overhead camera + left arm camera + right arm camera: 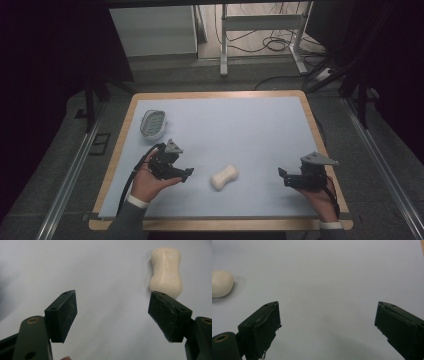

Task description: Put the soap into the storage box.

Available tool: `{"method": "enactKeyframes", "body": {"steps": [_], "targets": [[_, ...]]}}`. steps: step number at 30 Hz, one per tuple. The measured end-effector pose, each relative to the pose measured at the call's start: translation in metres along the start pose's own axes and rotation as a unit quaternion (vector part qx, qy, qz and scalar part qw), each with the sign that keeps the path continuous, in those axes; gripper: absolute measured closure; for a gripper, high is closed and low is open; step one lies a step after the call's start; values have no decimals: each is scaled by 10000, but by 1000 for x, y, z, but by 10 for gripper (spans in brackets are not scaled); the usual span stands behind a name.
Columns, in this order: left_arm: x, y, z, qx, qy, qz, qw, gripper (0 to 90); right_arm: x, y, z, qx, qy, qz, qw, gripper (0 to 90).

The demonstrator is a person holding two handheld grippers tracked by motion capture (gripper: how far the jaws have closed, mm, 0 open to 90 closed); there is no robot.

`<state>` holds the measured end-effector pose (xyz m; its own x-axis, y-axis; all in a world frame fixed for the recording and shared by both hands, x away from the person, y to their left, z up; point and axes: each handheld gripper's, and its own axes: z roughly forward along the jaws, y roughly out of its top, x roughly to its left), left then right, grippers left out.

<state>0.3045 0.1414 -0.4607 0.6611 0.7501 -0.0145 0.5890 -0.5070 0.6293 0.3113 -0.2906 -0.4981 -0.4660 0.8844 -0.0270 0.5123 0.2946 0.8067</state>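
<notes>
Dark room, cables and a white frame on the floor at the far side; lit pale-blue surface (pixel 240 130) with a wooden rim in the middle.

Soap bar (pixel 224 176) lies flat on the near-centre of the surface, cream, waisted shape, long axis running diagonally. Nothing touches it. Soap dish (pixel 152 123) sits at the far left, well apart from the bar, empty as far as I can tell. Likely destination for the bar.

Left gripper (pixel 187 174) is held low, just left of the bar, pointed at it. In the left gripper view the jaws stand wide with the bar (pixel 166 271) just beyond the right-hand jaw, off the centre line, not between them. Looks like an approach for a side-on pinch across the narrow waist; it needs to shift toward the bar first so the bar comes between the jaws.

Right gripper (pixel 283 175) is parked at the near right, well apart from the bar, jaws wide, nothing in them. Its own view shows bare surface between the jaws and one end of the bar (pixel 221 283) at the far left edge. Reads as standby, keeping clear of the left hand's path.

Risk: smooth rounded bar could squirt out if pinched on a lobe rather than the waist.
</notes>
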Motion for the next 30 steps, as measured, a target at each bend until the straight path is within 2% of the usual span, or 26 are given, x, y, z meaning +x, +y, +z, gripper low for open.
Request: {"method": "enactKeyframes", "body": {"steps": [12, 30], "targets": [[-19, 19, 21, 150, -168, 183, 9996, 234, -2, -1, 0, 10, -14, 5, 10000, 61], [-48, 34, 47, 368, -401, 460, 9975, 231, -2, -2, 1, 39, -43, 6, 10000, 61]]}}
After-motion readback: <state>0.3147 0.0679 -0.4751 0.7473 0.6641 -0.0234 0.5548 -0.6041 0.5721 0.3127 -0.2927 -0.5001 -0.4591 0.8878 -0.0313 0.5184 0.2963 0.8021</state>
